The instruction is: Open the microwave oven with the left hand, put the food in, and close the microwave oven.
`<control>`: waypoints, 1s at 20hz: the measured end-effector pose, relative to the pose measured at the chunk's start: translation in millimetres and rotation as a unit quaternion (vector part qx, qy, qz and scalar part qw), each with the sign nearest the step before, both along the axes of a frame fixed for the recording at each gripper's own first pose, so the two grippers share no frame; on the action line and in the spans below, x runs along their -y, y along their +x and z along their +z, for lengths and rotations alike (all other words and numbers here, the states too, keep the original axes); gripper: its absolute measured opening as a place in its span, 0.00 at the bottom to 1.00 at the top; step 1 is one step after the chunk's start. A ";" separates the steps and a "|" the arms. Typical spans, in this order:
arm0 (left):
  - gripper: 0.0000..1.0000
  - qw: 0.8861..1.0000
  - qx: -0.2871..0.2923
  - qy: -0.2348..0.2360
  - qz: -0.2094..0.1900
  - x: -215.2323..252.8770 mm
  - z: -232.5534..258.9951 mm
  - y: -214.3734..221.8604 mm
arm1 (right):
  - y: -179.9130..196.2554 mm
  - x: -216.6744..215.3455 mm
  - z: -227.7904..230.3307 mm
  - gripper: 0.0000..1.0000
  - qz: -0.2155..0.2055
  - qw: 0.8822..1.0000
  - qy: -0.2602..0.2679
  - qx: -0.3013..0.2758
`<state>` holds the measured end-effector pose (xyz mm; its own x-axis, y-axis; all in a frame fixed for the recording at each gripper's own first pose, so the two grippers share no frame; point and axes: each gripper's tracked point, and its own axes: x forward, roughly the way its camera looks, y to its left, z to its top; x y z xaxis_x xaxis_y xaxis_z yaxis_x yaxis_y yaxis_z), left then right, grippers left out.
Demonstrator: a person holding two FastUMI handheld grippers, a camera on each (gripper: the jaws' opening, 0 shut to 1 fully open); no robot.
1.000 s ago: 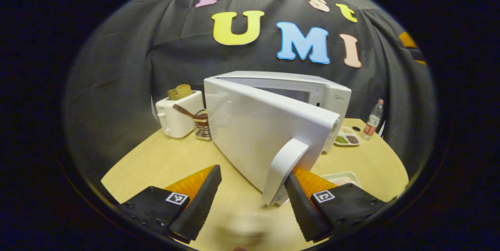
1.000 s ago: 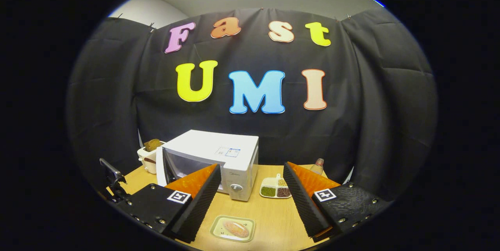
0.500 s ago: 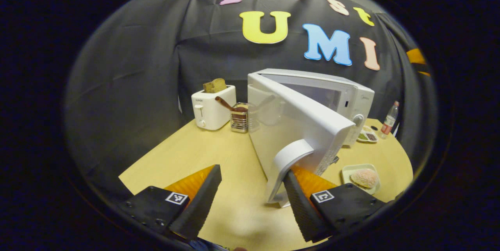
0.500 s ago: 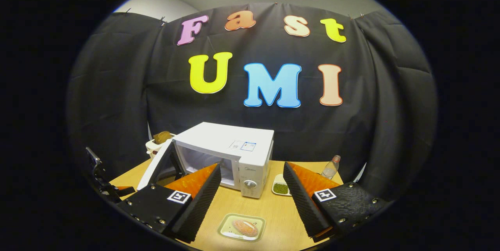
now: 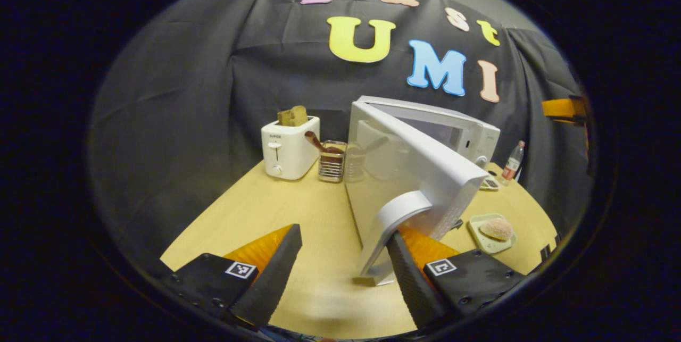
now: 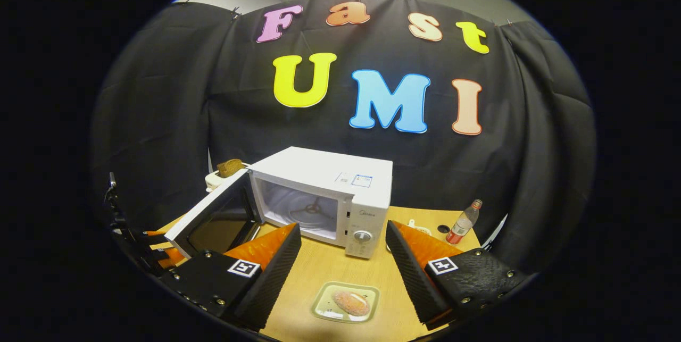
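The white microwave (image 6: 324, 193) stands on the round wooden table with its door (image 6: 213, 219) swung wide open and the cavity showing. In the left gripper view the door (image 5: 415, 172) is edge-on, and its white curved handle (image 5: 393, 222) rests against the inner face of my left gripper's right finger (image 5: 409, 273). My left gripper (image 5: 340, 278) is open, its fingers wide apart. The food, a pinkish bun on a pale tray (image 6: 346, 302), lies in front of the microwave. My right gripper (image 6: 340, 273) is open above the tray. The tray (image 5: 492, 229) also lies right of the door.
A white toaster (image 5: 287, 145) with bread and a wire holder (image 5: 331, 161) with a spoon stand left of the microwave. A plastic bottle (image 6: 462, 222) and a small divided dish (image 5: 487, 183) sit at the right. The table edge (image 5: 181, 235) runs close at the left.
The microwave door has swung farther open, drawn by my left gripper's finger on the handle. The right gripper has come lower and closer to the microwave and the tray.
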<state>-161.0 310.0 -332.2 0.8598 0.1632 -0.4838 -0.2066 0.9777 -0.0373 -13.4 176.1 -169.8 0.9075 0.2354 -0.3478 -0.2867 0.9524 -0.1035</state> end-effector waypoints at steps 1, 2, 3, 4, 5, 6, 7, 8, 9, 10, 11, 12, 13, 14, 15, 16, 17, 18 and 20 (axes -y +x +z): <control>1.00 1.000 0.004 -0.004 -0.005 -4.9 -0.5 -1.4 | -1.8 -4.8 -5.2 0.99 0.002 1.000 0.005 -0.005; 1.00 1.000 0.007 -0.007 -0.013 -6.7 -0.8 -2.6 | -4.9 -8.5 -11.1 0.99 0.005 1.000 0.015 -0.013; 1.00 1.000 0.008 -0.010 -0.021 -7.1 -0.3 -0.2 | -6.7 -12.6 -19.6 0.99 0.012 0.999 0.029 -0.024; 1.00 0.999 0.008 -0.014 -0.031 -5.2 -1.6 -1.0 | -6.7 -13.8 -27.1 0.99 0.016 0.998 0.044 -0.036; 1.00 0.999 0.010 -0.011 -0.036 -6.2 -0.3 -1.2 | -4.7 -8.6 -35.7 0.99 0.011 0.997 0.054 -0.048; 1.00 0.999 0.011 -0.007 -0.038 -8.9 0.7 -4.1 | -1.2 -0.1 -44.9 0.99 0.002 0.996 0.063 -0.062; 1.00 0.999 0.013 -0.005 -0.036 -12.8 3.5 -7.5 | 2.9 9.3 -54.9 0.99 -0.006 0.994 0.073 -0.077; 1.00 0.999 0.015 -0.006 -0.027 -18.8 3.0 -13.8 | 8.0 16.9 -65.4 0.99 -0.016 0.992 0.081 -0.094; 1.00 1.000 0.013 -0.010 -0.015 -26.3 3.1 -21.2 | 14.1 28.1 -76.1 0.99 -0.027 0.990 0.085 -0.109; 1.00 1.000 0.018 -0.016 -0.004 -30.1 5.6 -26.2 | 17.7 37.5 -87.2 0.99 -0.029 0.988 0.087 -0.123; 0.99 0.999 0.025 -0.020 0.008 -34.0 11.2 -31.2 | 20.2 45.7 -101.0 0.99 -0.028 0.986 0.082 -0.140; 0.97 0.999 0.030 -0.023 0.020 -36.7 13.7 -34.2 | 23.3 53.4 -114.7 0.99 -0.024 0.985 0.075 -0.155; 0.97 0.999 0.034 -0.025 0.031 -37.1 16.2 -37.0 | 24.8 62.4 -130.6 0.99 -0.020 0.983 0.064 -0.170; 0.97 0.998 0.035 -0.027 0.041 -35.4 19.0 -40.0 | 23.5 72.1 -146.9 0.99 -0.015 0.981 0.049 -0.186; 0.97 0.998 0.040 -0.030 0.048 -30.4 23.7 -42.0 | 23.4 79.2 -163.1 0.99 -0.005 0.979 0.033 -0.202; 0.97 0.997 0.043 -0.029 0.054 -24.6 29.0 -42.0 | 17.6 84.2 -179.0 0.99 0.009 0.974 0.018 -0.225; 0.97 0.997 0.046 -0.021 0.061 -21.4 35.9 -41.4 | 13.1 84.9 -191.6 0.99 0.029 0.970 0.008 -0.243; 0.97 0.996 0.052 -0.015 0.066 -15.5 45.1 -44.5 | 9.7 85.3 -204.1 0.99 0.047 0.966 -0.006 -0.256; 0.97 0.995 0.070 -0.005 0.075 -2.7 70.5 -44.4 | 0.5 88.9 -224.0 0.99 0.074 0.958 -0.030 -0.276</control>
